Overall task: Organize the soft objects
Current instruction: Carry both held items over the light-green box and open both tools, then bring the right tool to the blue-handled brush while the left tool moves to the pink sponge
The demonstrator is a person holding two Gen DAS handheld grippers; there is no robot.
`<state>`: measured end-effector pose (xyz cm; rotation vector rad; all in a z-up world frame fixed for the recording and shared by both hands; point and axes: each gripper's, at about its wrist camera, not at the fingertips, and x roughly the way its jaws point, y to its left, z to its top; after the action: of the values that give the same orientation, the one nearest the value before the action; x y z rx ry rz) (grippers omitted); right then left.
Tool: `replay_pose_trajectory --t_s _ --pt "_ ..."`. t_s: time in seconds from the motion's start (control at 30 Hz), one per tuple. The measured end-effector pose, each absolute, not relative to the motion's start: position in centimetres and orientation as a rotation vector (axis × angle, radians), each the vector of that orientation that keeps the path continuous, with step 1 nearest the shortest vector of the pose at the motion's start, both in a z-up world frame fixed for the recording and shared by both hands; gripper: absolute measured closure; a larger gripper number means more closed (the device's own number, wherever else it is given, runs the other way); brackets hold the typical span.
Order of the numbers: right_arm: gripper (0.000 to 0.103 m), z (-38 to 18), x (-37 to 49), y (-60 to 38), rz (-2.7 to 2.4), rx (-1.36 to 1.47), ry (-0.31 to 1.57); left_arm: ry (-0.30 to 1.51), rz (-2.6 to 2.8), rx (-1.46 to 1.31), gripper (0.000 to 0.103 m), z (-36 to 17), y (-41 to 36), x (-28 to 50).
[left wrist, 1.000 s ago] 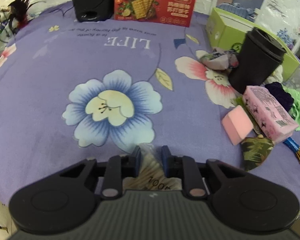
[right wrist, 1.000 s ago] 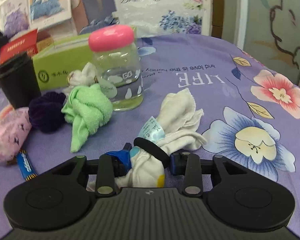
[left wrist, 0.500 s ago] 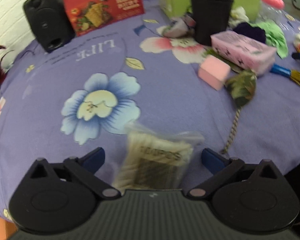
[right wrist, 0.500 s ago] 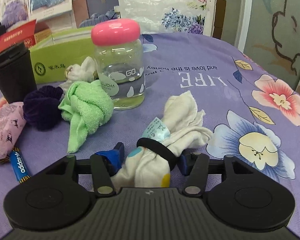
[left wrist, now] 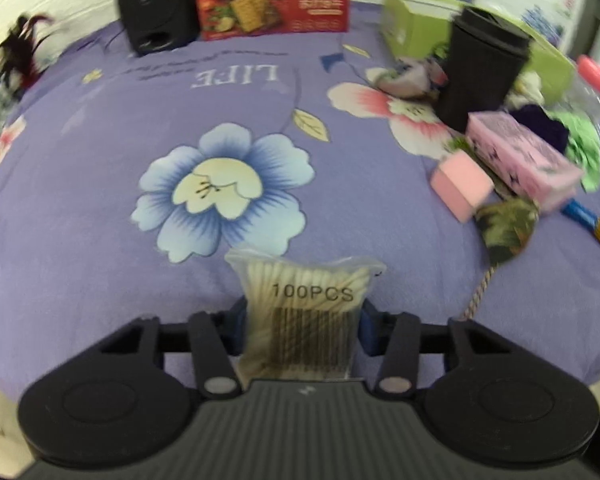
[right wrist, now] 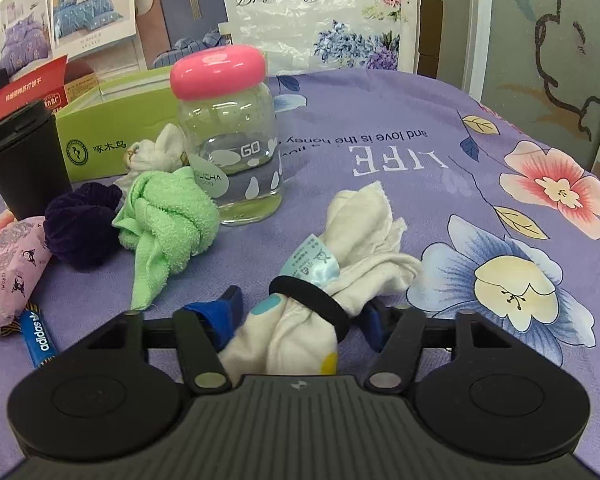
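Clear plastic is crinkling around the pack of cotton swabs (left wrist: 302,312), which is lying at the near edge of the purple flowered bedsheet (left wrist: 100,184). The left gripper (left wrist: 302,320) is closing on it again, fingers touching both sides of the pack; half a second ago they were spread wide apart. Light, slippery and easily bent, it is probably best held across the barcoded middle.

Through the right wrist camera, the right gripper (right wrist: 300,320) is straddling the banded white cloth bundle (right wrist: 332,280), fingers slightly apart and not squeezing, looser than a second ago. Soft and squashy, it is likely best gripped at its black elastic band (right wrist: 312,304), near the green towel (right wrist: 168,216).
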<state>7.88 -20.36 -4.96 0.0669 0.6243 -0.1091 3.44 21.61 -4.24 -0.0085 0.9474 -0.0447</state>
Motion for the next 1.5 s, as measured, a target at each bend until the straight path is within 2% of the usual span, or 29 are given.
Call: replay_pose_trajectory --t_s 0.03,0.1,0.3,0.53,0.7,0.8,0.9,0.97,1.0,1.17,1.23,1.33,1.5 --pt "0.087 -4.8 7.6 -20.5 -0.102 0.073 0.618 0.948 -0.030 -0.022 0.057 -4.1 21.7 3.5" --pt "0.090 -4.3 6.9 -20.8 -0.096 0.077 0.595 0.933 -0.009 -0.056 0.058 -3.5 22.1 3.7" --pt "0.091 1.1 4.8 -21.6 -0.046 0.081 0.437 0.865 -0.099 -0.157 0.058 1.2 21.7 5.9" --pt "0.090 9.9 12.7 -21.6 0.105 0.042 0.283 0.703 -0.243 -0.172 0.058 10.1 17.1 15.9" --pt "0.090 12.0 22.9 -20.4 0.172 0.033 0.363 0.672 -0.289 -0.157 0.058 13.7 11.8 26.1" --pt "0.089 11.3 27.4 -19.2 0.215 0.027 0.440 0.710 -0.304 -0.142 0.058 13.3 8.8 31.1" --pt "0.083 10.1 30.8 -18.1 0.288 0.056 0.541 0.759 -0.303 -0.139 0.057 11.6 7.3 35.1" --pt "0.081 9.5 32.4 -17.5 0.295 0.067 0.587 0.799 -0.312 -0.166 0.038 10.4 7.1 37.3" --pt "0.080 9.4 33.0 -17.1 0.282 0.057 0.608 0.813 -0.313 -0.184 0.024 10.0 7.1 37.9" --pt "0.073 10.1 32.4 -17.2 0.282 0.065 0.561 0.763 -0.291 -0.177 0.025 10.6 7.2 37.9" --pt "0.069 10.5 31.6 -17.4 0.275 0.076 0.533 0.744 -0.290 -0.157 0.021 11.1 7.2 36.6" --pt "0.066 11.2 29.4 -17.9 0.258 0.082 0.503 0.719 -0.279 -0.134 0.014 11.7 7.4 33.6" --pt "0.061 12.1 22.9 -19.1 0.231 0.087 0.443 0.679 -0.272 -0.125 0.012 12.0 8.3 26.0"
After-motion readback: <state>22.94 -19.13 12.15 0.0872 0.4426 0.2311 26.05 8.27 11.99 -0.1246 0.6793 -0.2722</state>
